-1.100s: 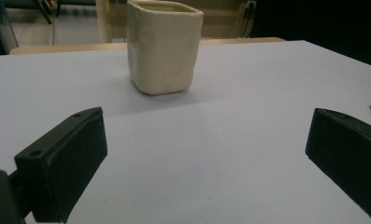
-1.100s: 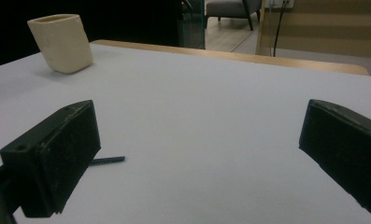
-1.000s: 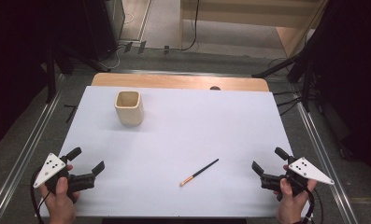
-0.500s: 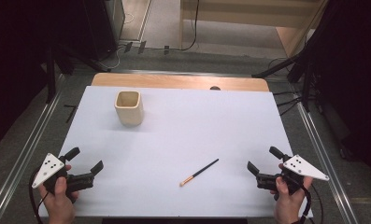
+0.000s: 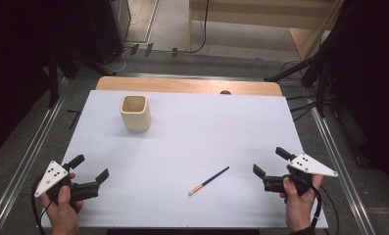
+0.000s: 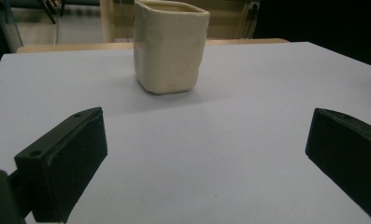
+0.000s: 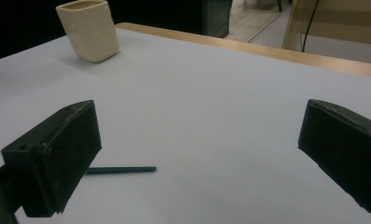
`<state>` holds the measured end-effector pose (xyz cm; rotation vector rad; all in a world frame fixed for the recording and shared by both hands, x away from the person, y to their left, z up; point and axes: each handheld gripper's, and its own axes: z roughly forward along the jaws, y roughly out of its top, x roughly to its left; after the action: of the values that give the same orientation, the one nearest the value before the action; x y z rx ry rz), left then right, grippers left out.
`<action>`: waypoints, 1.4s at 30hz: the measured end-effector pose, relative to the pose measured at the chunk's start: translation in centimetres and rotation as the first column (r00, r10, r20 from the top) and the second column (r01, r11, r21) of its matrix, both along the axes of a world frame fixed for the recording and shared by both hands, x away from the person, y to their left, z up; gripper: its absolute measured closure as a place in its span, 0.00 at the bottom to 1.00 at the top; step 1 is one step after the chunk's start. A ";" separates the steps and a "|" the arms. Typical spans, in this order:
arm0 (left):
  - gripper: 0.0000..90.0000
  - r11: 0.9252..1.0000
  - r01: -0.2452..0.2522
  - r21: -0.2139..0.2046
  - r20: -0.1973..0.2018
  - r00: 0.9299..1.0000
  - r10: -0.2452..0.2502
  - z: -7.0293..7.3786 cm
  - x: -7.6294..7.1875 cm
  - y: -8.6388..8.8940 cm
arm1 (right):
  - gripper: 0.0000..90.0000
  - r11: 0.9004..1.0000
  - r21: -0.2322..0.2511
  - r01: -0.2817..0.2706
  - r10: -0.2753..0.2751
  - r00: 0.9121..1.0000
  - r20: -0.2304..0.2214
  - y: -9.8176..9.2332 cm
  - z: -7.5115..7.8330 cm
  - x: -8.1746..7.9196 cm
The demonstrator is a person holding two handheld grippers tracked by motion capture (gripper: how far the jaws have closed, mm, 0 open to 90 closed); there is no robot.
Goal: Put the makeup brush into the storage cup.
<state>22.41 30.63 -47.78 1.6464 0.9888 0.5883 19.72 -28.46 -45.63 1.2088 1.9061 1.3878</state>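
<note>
A cream square cup (image 5: 135, 112) stands upright on the white table top (image 5: 192, 127), toward the back left. A thin black brush with an orange tip (image 5: 208, 180) lies flat near the front middle. My left gripper (image 5: 89, 168) is open at the front left corner, held by a hand, and looks toward the cup (image 6: 170, 44). My right gripper (image 5: 270, 162) is open at the front right, a little to the right of the brush. In the right gripper view the brush handle (image 7: 122, 170) lies beside the left jaw, and the cup (image 7: 89, 30) stands far off.
A wooden strip (image 5: 187, 86) runs along the table's far edge. Metal rails (image 5: 33, 147) flank both sides of the table. Cables and dark stands lie on the floor beyond.
My right gripper has shifted left toward the brush. The left gripper, the cup and the brush have stayed where they were.
</note>
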 end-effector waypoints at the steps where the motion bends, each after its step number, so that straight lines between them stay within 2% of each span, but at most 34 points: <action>1: 0.00 1.000 0.000 0.000 -0.001 1.000 0.000 0.0 0.0 0.0 | 0.00 1.000 -0.004 -0.010 0.010 1.000 0.000 0.2 0.1 0.2; 16: 0.00 1.000 0.004 -0.002 -0.004 1.000 -0.004 -0.1 0.0 -0.1 | 0.00 0.991 -0.062 -0.117 0.115 0.993 -0.024 3.9 1.9 2.5; 23: 0.00 1.000 0.005 -0.002 -0.006 1.000 -0.005 -0.1 0.0 -0.1 | 0.00 0.978 -0.094 -0.188 0.181 0.981 -0.075 5.6 2.5 4.0; 25: 0.00 1.000 0.004 -0.003 -0.007 1.000 -0.004 -0.1 0.0 -0.1 | 0.00 0.974 -0.104 -0.200 0.193 0.978 -0.077 5.8 2.5 4.2; 28: 0.00 1.000 0.003 0.001 -0.012 1.000 -0.003 -0.1 0.0 -0.2 | 0.00 0.964 -0.119 -0.238 0.228 0.969 -0.091 6.4 2.6 4.6; 29: 0.00 1.000 0.003 0.001 -0.011 1.000 -0.003 -0.1 0.0 -0.2 | 0.00 0.955 -0.128 -0.267 0.254 0.961 -0.108 6.8 2.6 5.0; 31: 0.00 1.000 0.006 0.003 -0.011 1.000 -0.006 -0.1 0.0 -0.2 | 0.01 0.947 -0.134 -0.291 0.276 0.953 -0.123 7.2 2.6 5.2; 32: 0.00 1.000 0.006 0.003 -0.011 1.000 -0.006 -0.1 0.0 -0.2 | 0.01 0.947 -0.134 -0.291 0.276 0.953 -0.123 7.2 2.6 5.2; 33: 0.00 1.000 0.008 0.003 -0.011 1.000 -0.008 -0.1 0.0 -0.2 | 0.01 0.936 -0.154 -0.316 0.296 0.945 -0.138 7.7 2.5 5.5; 34: 0.00 1.000 0.009 0.004 -0.010 1.000 -0.009 -0.1 0.0 -0.2 | 0.01 0.936 -0.154 -0.316 0.296 0.945 -0.138 7.7 2.5 5.5; 35: 0.00 1.000 0.011 0.005 -0.010 1.000 -0.011 -0.1 0.1 -0.2 | 0.01 0.925 -0.169 -0.340 0.316 0.936 -0.155 8.2 2.4 5.8; 37: 0.00 1.000 0.011 0.007 -0.010 1.000 -0.011 -0.1 0.1 -0.2 | 0.01 0.913 -0.180 -0.366 0.336 0.925 -0.176 8.7 2.3 6.1; 39: 0.00 1.000 0.012 0.007 -0.010 1.000 -0.012 -0.1 0.1 -0.3 | 0.01 0.897 -0.194 -0.398 0.363 0.912 -0.192 9.1 2.1 6.4; 40: 0.00 1.000 0.012 0.007 -0.010 1.000 -0.012 -0.1 0.1 -0.3 | 0.01 0.897 -0.194 -0.398 0.363 0.912 -0.192 9.1 2.1 6.4; 42: 0.00 1.000 0.011 0.004 -0.011 1.000 -0.011 -0.1 0.1 -0.3 | 0.01 0.878 -0.217 -0.426 0.380 0.898 -0.223 9.7 2.1 6.7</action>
<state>22.49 30.38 -47.92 1.6598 0.9864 0.5746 26.41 -18.72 -43.57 0.8554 2.4859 1.1965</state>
